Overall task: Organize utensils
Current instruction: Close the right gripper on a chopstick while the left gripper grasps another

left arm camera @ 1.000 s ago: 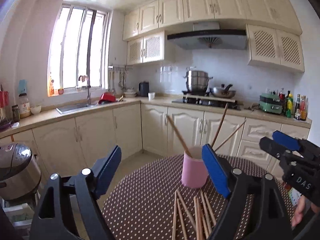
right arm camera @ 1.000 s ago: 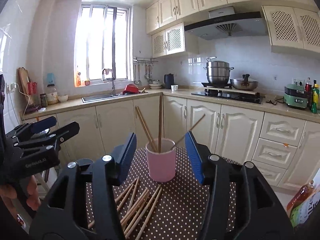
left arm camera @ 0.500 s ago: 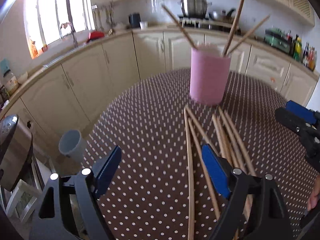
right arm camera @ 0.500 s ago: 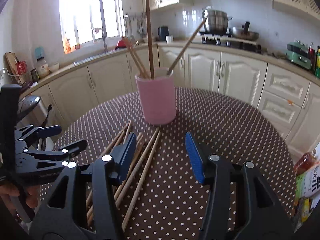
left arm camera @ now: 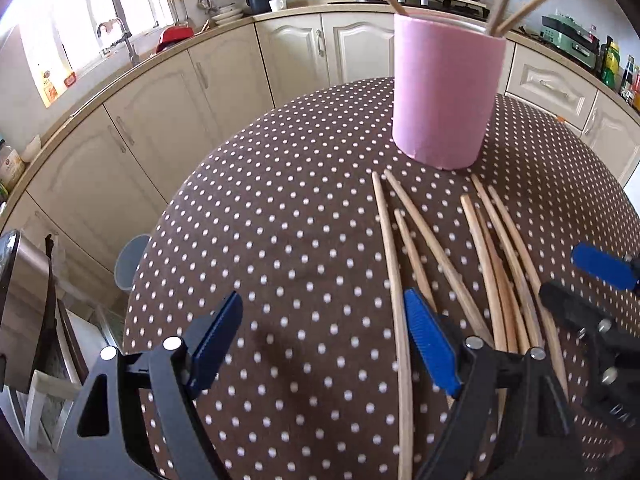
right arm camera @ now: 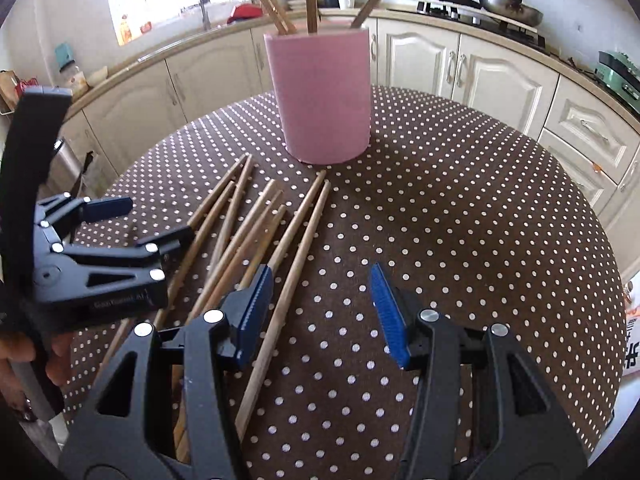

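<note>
Nearest the right wrist camera, the right gripper [right arm camera: 320, 312] is hanging low over the dotted tablecloth [right arm camera: 460, 208] with its jaws apart and nothing between them; its left blue pad is sitting just above the rightmost of the loose chopsticks [right arm camera: 256, 240]. In the left wrist view, the left gripper [left arm camera: 324, 344] is likewise standing wide apart and empty, its right pad lying over the leftmost sticks of the same bundle [left arm camera: 472, 264]. Each gripper is showing at the edge of the other's view, so the two are flanking the bundle closely.

The sticks are lying flat on the cloth in a loose fan, some crossing or touching, their far tips pointing toward the pink cup [right arm camera: 322, 96]. The cup is standing upright just beyond those tips, already holding a few chopsticks that are leaning against its rim.

Judging by this, the step in hand is the approach for picking up a loose stick; no grasp is happening yet. The next move probably calls for choosing an outer stick that lies apart from its neighbours, bringing the pads down on either side of it, and closing near its middle so it does not pivot, before tipping it upright over the cup's mouth. Crowded sticks may get pinched in pairs.

Beyond the table, kitchen cabinets [right arm camera: 500, 68] are running along the wall.
</note>
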`<state>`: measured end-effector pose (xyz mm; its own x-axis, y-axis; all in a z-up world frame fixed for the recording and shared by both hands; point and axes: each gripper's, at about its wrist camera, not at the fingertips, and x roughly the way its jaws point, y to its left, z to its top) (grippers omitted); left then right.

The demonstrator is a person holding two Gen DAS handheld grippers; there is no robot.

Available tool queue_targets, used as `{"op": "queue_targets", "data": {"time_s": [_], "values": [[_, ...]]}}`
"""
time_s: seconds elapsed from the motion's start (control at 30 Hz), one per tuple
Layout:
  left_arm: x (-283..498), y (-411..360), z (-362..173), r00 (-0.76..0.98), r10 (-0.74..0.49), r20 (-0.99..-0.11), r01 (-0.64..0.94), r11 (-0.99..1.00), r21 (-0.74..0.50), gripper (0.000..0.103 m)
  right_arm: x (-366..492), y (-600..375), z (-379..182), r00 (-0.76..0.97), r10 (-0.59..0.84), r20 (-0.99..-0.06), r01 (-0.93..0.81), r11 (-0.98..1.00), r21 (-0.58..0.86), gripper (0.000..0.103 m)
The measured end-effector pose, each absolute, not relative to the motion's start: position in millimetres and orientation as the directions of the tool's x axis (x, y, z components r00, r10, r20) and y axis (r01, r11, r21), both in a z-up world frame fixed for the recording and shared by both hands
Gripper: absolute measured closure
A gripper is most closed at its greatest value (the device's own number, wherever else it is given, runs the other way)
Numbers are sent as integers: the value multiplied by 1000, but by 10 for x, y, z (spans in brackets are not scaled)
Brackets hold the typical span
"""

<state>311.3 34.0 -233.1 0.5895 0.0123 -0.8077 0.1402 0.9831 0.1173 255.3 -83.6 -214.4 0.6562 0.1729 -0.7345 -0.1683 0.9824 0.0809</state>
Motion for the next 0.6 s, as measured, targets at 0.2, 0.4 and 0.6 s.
{"op": "queue_targets", "data": {"time_s": [0.2,0.4,0.6], "values": [[3382,256,-2281,565,-17,-825,179,979,102,40,2754,-769,-2206,625,144,-767,-166,985,50,55],[3580,101,-2249,540,-64,-839,214,975,63,76,2989,-706,-2187,607,133,-783,-173,984,34,75],[3735,42,-2239,538,-86,-838,212,977,36,97,3135,-765,-2167,595,167,-786,-174,982,77,92]]}}
